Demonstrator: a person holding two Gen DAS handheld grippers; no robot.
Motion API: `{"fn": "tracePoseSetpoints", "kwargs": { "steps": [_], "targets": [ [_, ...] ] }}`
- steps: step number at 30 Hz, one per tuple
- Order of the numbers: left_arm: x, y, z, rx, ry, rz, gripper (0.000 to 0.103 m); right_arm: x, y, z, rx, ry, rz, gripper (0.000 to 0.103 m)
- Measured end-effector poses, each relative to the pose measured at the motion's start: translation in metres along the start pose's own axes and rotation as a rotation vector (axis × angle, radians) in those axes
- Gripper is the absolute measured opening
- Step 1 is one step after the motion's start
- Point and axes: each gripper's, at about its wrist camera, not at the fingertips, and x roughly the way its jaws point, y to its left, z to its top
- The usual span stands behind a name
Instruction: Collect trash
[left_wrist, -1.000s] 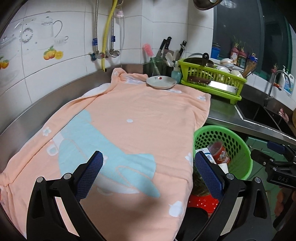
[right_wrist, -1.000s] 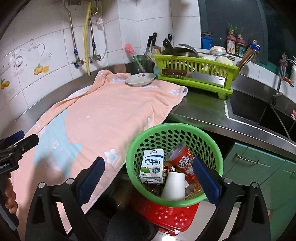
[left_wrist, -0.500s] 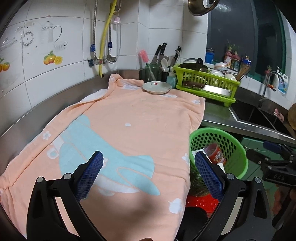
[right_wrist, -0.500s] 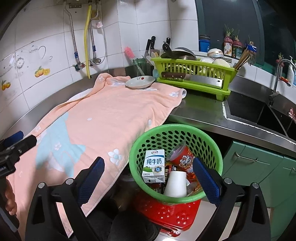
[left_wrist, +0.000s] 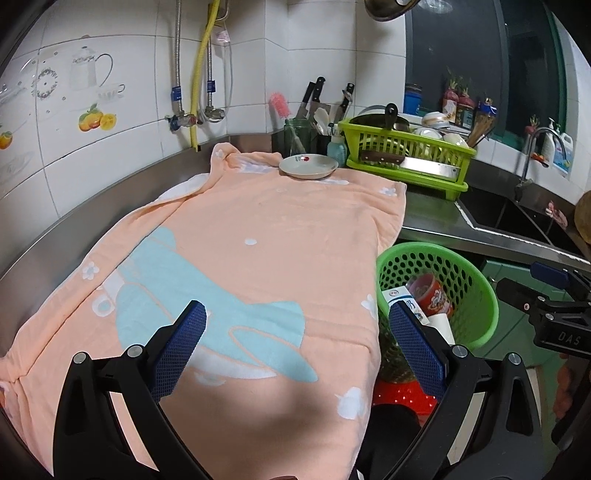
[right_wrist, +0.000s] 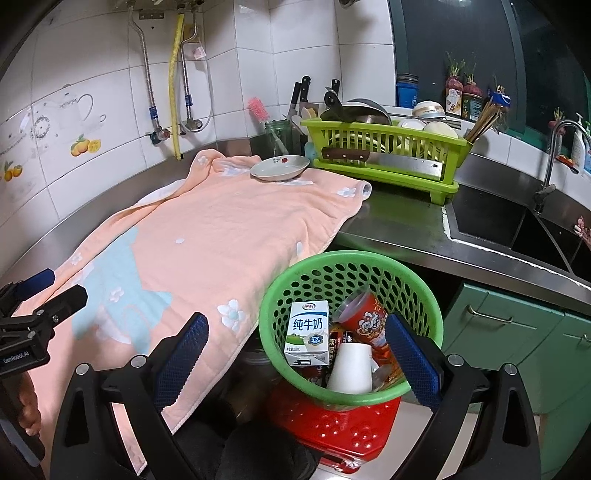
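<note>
**Inspector:** Report the state of both tools.

**Operator:** I hold the left hand-held gripper spread wide with nothing between its pads; it hangs over the peach towel that covers the steel surface. My right hand-held gripper is equally wide apart and empty, above the green basket.

**Inspector:** Where is the trash?

**Operator:** Inside that basket, which stands on a red stool just off the towel's edge. In the right wrist view I see a milk carton upright at 9 o'clock within the basket, a red cup tilted at 12 o'clock, and a white paper cup mouth-down at 6 o'clock. Other wrappers lie beneath; I cannot tell what they are.

**Inspector:** Anything on the towel?

**Operator:** A shallow dish at its far end, at 12 o'clock from my left tool. Just beside it, at 2 o'clock, sits a lime dish rack holding crockery, with a cleaver laid along its front. The sink is at 2 o'clock from my right tool.
</note>
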Motion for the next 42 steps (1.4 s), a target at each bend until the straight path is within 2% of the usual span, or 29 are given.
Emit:
{"fn": "tracePoseSetpoints", "kwargs": {
  "steps": [42],
  "targets": [
    [-0.0014, -0.0007, -0.0006, 0.015, -0.008, -0.001, 0.098, -0.0020, 0.0085, -0.0023, -0.002, -0.002, 0.016, 0.094]
  ]
}}
